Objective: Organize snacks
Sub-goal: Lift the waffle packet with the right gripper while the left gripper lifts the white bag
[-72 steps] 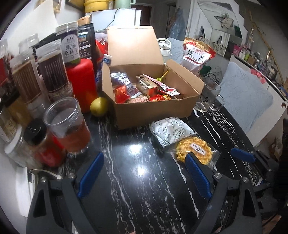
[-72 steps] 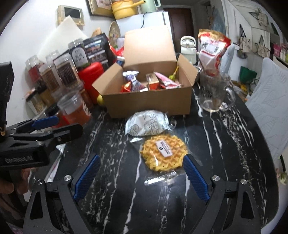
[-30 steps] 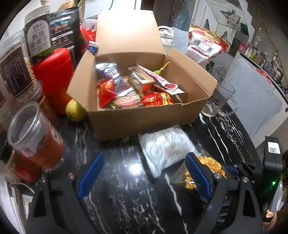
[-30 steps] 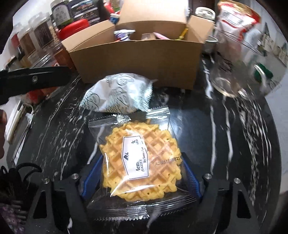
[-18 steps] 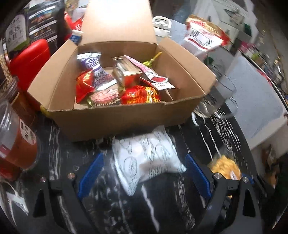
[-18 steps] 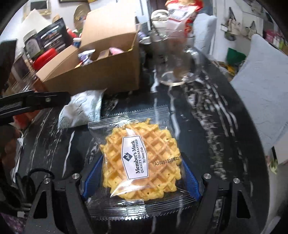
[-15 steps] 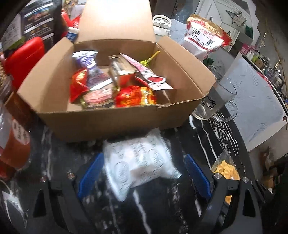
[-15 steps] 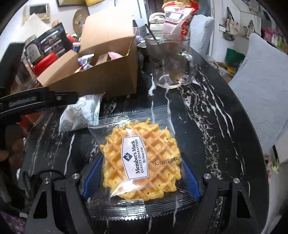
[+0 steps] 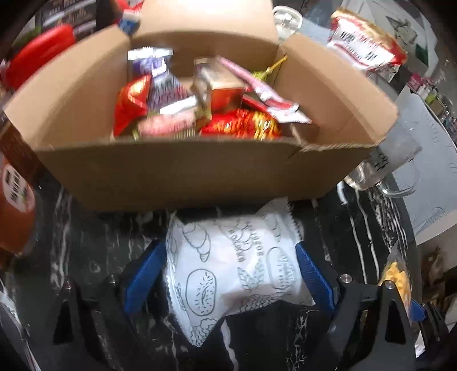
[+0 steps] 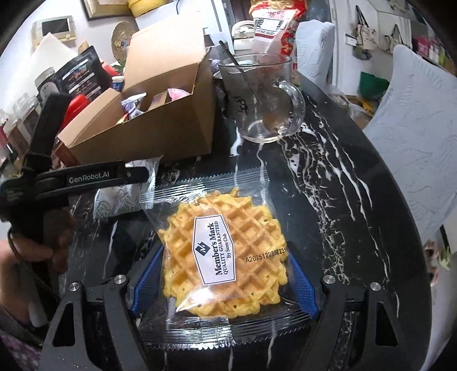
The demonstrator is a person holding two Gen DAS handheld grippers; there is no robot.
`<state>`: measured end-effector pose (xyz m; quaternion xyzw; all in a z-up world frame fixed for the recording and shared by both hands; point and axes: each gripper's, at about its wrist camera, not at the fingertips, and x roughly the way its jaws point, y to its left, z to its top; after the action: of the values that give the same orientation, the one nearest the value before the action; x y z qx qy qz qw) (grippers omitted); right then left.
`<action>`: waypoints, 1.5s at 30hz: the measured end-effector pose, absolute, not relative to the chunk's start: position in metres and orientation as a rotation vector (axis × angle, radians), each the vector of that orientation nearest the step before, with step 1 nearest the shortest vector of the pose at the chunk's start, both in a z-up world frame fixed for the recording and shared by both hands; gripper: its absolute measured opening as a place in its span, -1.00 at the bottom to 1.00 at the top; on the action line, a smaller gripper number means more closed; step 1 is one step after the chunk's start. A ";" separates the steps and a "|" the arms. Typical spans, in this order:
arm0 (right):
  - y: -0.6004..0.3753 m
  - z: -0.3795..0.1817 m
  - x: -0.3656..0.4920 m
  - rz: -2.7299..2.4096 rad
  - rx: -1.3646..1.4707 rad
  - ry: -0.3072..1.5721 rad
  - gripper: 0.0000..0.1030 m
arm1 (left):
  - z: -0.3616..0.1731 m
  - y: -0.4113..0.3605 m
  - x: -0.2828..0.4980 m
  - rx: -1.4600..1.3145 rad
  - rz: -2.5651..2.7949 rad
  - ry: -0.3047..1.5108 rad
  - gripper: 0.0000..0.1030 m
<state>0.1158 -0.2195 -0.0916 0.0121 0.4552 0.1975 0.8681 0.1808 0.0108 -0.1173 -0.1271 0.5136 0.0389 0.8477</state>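
A white pastry bag (image 9: 234, 265) with line drawings lies on the black marble table just in front of the open cardboard box (image 9: 182, 177). My left gripper (image 9: 228, 276) is open and straddles it, one blue pad at each side of the bag. Several snack packets fill the box. My right gripper (image 10: 222, 279) is shut on a clear-wrapped yellow waffle (image 10: 225, 251), held above the table to the right of the box (image 10: 160, 134). The right wrist view also shows a left gripper finger (image 10: 114, 177) over the white bag (image 10: 114, 199), and a hand (image 10: 28, 256) on its grip.
A glass mug (image 10: 265, 100) with a spoon stands right of the box, with a red-and-white bag (image 10: 271, 25) behind it. Jars and a red container (image 10: 74, 105) crowd the left. A cup of red contents (image 9: 14, 205) is near the left gripper. The table's curved edge and a pale cushion (image 10: 414, 142) lie to the right.
My left gripper came down and forward until the white bag lay between its pads. My right gripper lifted the waffle off the table and swung it right; the box slid left in its view.
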 end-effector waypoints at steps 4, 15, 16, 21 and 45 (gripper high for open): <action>-0.220 -0.092 0.116 0.411 0.039 0.953 0.57 | -0.120 0.007 0.181 -0.247 0.082 1.076 0.83; -0.222 -0.091 0.111 0.403 0.056 0.960 0.57 | -0.122 -0.006 0.184 -0.183 0.086 1.076 0.90; -0.223 -0.091 0.109 0.404 0.062 0.959 0.57 | -0.122 -0.008 0.183 -0.171 0.069 1.071 0.90; -0.222 -0.092 0.104 0.404 0.061 0.962 0.57 | -0.120 -0.015 0.169 -0.145 -0.040 1.038 0.76; -0.249 -0.089 0.061 0.289 0.107 0.953 0.57 | -0.112 -0.058 0.103 -0.038 -0.354 1.091 0.51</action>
<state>0.0608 -0.2485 -0.0893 0.0512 0.4568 0.1384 0.8772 0.1030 -0.0576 -0.1119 -0.0182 0.5162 -0.1676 0.8397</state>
